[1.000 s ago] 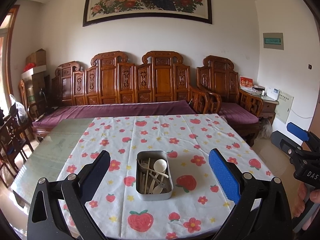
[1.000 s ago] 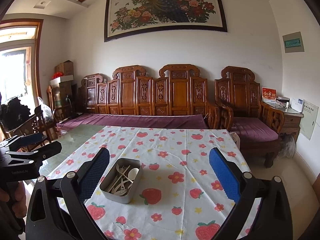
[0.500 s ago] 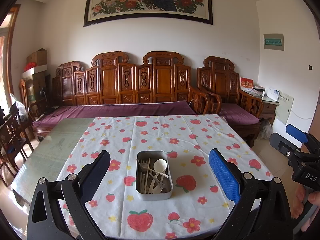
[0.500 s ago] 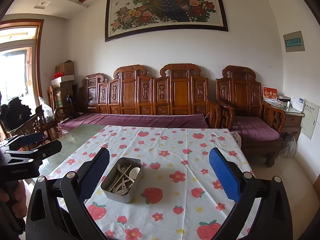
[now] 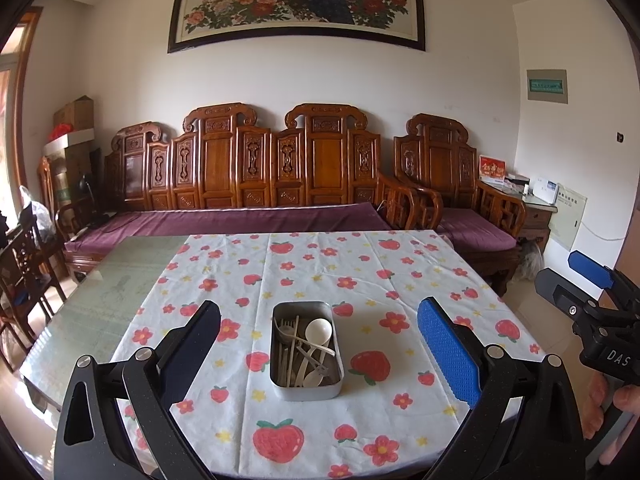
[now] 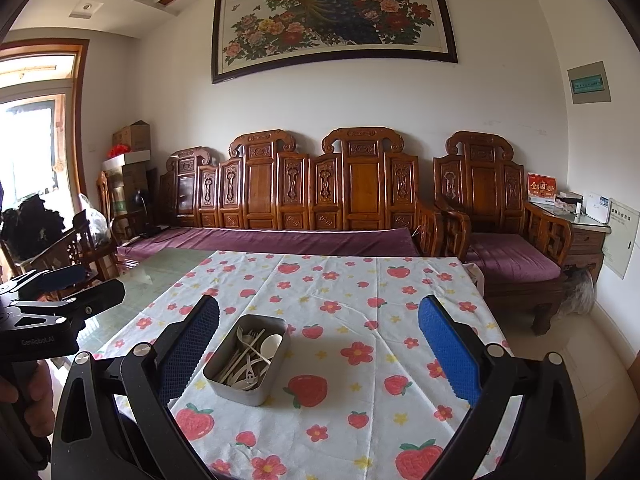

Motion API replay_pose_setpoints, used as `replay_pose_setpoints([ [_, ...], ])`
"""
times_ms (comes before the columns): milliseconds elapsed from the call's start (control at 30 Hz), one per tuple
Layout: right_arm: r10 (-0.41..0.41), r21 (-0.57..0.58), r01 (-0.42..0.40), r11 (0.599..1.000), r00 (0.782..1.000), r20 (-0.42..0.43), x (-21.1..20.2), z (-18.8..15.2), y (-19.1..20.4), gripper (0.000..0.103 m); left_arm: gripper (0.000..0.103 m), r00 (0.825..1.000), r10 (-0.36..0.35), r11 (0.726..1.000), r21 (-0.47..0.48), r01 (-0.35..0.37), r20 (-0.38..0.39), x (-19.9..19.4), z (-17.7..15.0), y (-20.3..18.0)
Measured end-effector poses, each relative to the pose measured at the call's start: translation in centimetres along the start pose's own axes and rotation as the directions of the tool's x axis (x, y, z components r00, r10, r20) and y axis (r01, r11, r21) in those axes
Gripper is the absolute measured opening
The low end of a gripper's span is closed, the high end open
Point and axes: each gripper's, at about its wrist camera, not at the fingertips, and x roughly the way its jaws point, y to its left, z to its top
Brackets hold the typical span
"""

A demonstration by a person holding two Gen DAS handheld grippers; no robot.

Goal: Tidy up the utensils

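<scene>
Presently I note both my grippers, left gripper (image 5: pixel 318 354) and right gripper (image 6: pixel 318 354), spread wide and empty above the tin (image 5: pixel 306 350) of utensils (image 5: pixel 304 346).

The left gripper (image 5: pixel 318 354) and right gripper (image 6: pixel 318 354) both hang level, jaws spread wide, holding nothing.

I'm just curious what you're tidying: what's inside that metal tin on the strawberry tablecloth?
The rectangular metal tin holds a loose tangle of pale utensils: forks and a round white spoon. Whatever lies beneath the pile is covered.
</scene>
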Motion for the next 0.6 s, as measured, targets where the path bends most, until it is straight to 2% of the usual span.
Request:
replay_pose_setpoints([
  [600, 0.001, 0.002, -0.001, 1.000, 1.000, 0.002, -0.05, 0.05, 0.14, 0.100, 0.095, 1.000, -0.002, 1.000, -0.003, 0.002, 0.005, -0.26, 0.23, -0.19],
])
